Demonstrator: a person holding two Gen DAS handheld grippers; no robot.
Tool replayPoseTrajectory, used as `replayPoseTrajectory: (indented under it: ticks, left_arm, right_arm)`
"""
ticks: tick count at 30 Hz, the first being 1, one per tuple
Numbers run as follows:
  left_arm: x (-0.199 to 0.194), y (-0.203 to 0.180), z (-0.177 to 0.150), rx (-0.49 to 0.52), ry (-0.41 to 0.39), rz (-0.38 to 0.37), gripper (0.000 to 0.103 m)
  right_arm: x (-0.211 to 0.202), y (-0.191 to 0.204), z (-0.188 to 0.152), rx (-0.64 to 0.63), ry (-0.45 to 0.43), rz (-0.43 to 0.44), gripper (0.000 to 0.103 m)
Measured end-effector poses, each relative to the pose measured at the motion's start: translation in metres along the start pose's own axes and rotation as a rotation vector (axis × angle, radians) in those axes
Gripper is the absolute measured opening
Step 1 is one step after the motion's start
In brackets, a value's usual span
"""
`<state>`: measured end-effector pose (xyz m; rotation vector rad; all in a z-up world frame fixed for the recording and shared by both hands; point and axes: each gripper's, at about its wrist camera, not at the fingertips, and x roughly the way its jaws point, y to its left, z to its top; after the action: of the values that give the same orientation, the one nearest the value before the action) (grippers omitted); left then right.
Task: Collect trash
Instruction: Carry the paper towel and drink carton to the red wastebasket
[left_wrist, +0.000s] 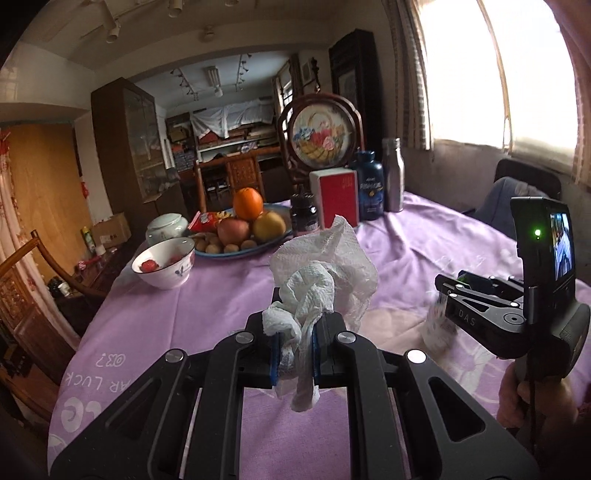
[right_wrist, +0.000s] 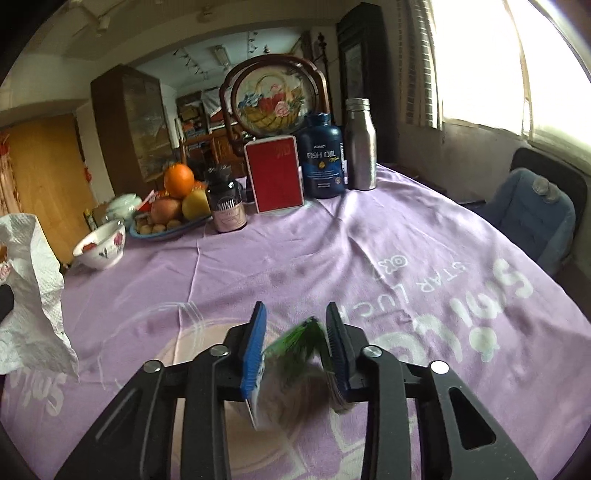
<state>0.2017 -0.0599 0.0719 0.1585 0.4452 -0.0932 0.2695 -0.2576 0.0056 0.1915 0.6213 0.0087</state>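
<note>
My left gripper (left_wrist: 295, 347) is shut on a crumpled white paper towel (left_wrist: 325, 273) and holds it above the purple tablecloth (left_wrist: 207, 306). The towel also shows at the left edge of the right wrist view (right_wrist: 33, 295). My right gripper (right_wrist: 295, 332) is closed around a blurred crumpled wrapper with a green print (right_wrist: 299, 354), held between its blue pads just above the cloth. In the left wrist view the right gripper (left_wrist: 443, 306) is at the right, with the whitish wrapper (left_wrist: 439, 328) in its fingers.
At the table's far side stand a fruit plate (left_wrist: 240, 236), a flowered bowl (left_wrist: 166, 266), a white lidded jar (left_wrist: 166, 227), a dark jar (right_wrist: 226, 206), a red box (right_wrist: 277, 173), a fish oil bottle (right_wrist: 323, 158), a steel bottle (right_wrist: 360, 144) and a framed embroidery (right_wrist: 269, 99). A chair (right_wrist: 532, 218) is at the right.
</note>
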Motion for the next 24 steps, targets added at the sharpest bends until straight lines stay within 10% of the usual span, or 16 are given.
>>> replayPoseTrajectory:
  ticks: [7,8,9,15,18,19,21,24]
  left_arm:
    - [-0.013,0.0,-0.001,-0.005,-0.019,-0.047,0.014]
    - [-0.015,0.0,-0.001,-0.003,-0.023,-0.048,0.014]
    - [-0.017,-0.001,-0.002,0.001,-0.027,-0.049,0.014]
    - [-0.023,-0.009,-0.015,0.004,-0.019,-0.075,0.014]
    - [-0.018,-0.01,-0.025,-0.018,0.032,-0.089,0.014]
    - [-0.016,-0.009,-0.027,-0.023,0.042,-0.095,0.014]
    - [-0.012,-0.008,-0.031,-0.026,0.059,-0.078,0.014]
    - [-0.008,-0.006,-0.034,-0.033,0.079,-0.08,0.014]
  right_arm:
    - [-0.066,-0.005,-0.022,0.04,-0.054,0.028,0.031]
    - [-0.074,-0.006,-0.024,0.042,-0.063,0.031,0.027]
    - [-0.082,-0.008,-0.028,0.045,-0.065,0.038,0.003]
    - [-0.099,-0.02,-0.045,0.04,-0.017,0.045,0.001]
    - [-0.098,-0.029,-0.056,0.05,0.033,0.075,0.013]
    - [-0.099,-0.032,-0.06,0.05,0.038,0.061,0.042]
    - [-0.104,-0.037,-0.071,0.038,0.027,-0.004,0.066]
    - [-0.099,-0.042,-0.084,0.005,0.044,-0.07,0.069]
